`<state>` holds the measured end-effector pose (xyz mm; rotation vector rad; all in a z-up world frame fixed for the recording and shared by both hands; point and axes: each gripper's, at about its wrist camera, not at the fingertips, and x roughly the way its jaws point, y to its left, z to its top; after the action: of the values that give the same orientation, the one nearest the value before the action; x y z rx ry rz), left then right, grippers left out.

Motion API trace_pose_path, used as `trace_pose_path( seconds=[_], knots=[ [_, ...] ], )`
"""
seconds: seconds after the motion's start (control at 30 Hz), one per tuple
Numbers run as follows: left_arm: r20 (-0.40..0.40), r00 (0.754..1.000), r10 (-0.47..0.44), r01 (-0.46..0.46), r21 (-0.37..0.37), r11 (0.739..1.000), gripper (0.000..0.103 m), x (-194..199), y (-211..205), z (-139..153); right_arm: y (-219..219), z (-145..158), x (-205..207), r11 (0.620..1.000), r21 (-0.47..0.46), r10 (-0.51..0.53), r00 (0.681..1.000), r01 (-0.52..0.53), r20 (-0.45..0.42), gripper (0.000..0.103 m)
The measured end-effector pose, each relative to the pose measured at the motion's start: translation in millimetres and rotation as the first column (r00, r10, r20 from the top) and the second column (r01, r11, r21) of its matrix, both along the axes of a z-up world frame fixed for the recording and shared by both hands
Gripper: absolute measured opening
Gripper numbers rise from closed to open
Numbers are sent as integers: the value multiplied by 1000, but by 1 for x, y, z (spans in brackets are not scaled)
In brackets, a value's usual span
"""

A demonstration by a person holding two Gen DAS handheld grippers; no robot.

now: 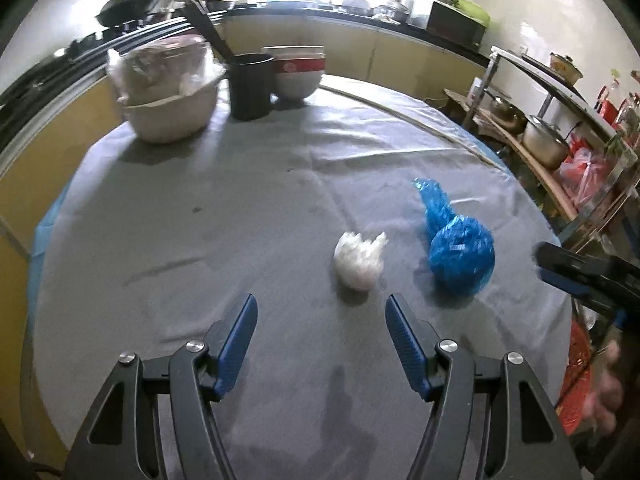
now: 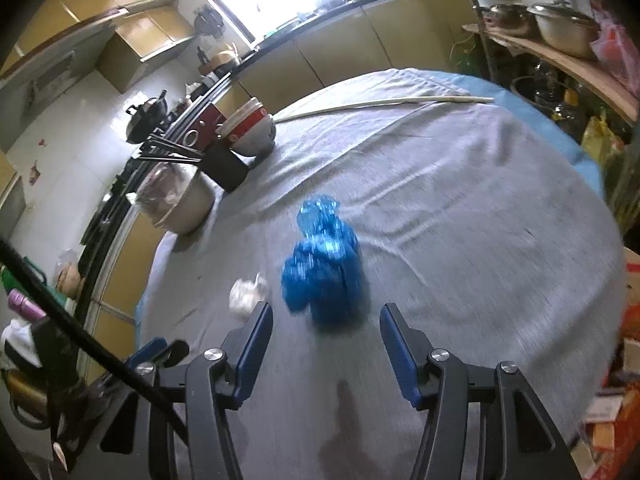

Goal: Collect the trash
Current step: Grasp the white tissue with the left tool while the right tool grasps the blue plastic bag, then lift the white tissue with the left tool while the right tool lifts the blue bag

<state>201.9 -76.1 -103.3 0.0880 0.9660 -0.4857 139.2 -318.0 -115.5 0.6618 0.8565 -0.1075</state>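
A crumpled white tissue wad (image 1: 359, 260) lies on the grey tablecloth (image 1: 224, 216), with a knotted blue plastic bag (image 1: 456, 246) just to its right. My left gripper (image 1: 321, 306) hangs open above the cloth, a little short of the white wad, nothing between its blue pads. In the right wrist view the blue bag (image 2: 323, 270) sits just beyond my right gripper (image 2: 326, 314), which is open and empty; the white wad (image 2: 247, 292) lies left of the bag. The right gripper (image 1: 560, 270) also shows at the right edge of the left wrist view.
At the table's far left stand a covered bowl (image 1: 170, 88), a black cup holding chopsticks (image 1: 251, 86) and stacked red and white bowls (image 1: 298, 70). A long thin stick (image 2: 384, 105) lies along the far edge. Shelves with pots (image 1: 544, 140) stand at the right.
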Motion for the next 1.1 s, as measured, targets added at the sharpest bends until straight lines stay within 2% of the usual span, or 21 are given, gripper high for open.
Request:
trace_pose_path(
  seconds=[0.17,0.23,0.3,0.37,0.4,0.47,0.6,0.7,1.1],
  knots=[
    [-67,996,-55,52,-42,998,68,29,-24,-16,-8,-24,49,997,69,-21,998,25,-61,59],
    [-80,995,-67,65,-33,997,67,35,-33,-24,-7,-36,60,996,85,-26,994,35,-102,59],
    [-102,991,-90,85,-50,995,66,37,-37,-31,-7,-48,66,993,117,-14,993,28,-121,53],
    [-139,986,-97,89,-63,994,44,40,-41,-42,-8,-49,63,992,128,-11,995,24,-97,47],
    [-169,981,-91,83,-53,995,29,42,-42,-50,-7,-48,61,993,117,-4,996,15,-91,45],
    [-174,982,-74,65,-59,996,29,43,-40,-56,-6,-44,52,996,94,1,997,7,-83,41],
    [-159,986,-60,48,-76,996,27,33,-30,-52,-10,-31,29,999,50,0,999,3,-53,40],
    [-127,990,-53,45,-66,997,27,17,-24,-42,-12,-20,9,998,60,10,1000,-8,-26,40],
    [22,1000,5,-6,60,998,27,-66,-9,11,5,27,-104,999,-33,39,996,-37,75,40]
  ],
)
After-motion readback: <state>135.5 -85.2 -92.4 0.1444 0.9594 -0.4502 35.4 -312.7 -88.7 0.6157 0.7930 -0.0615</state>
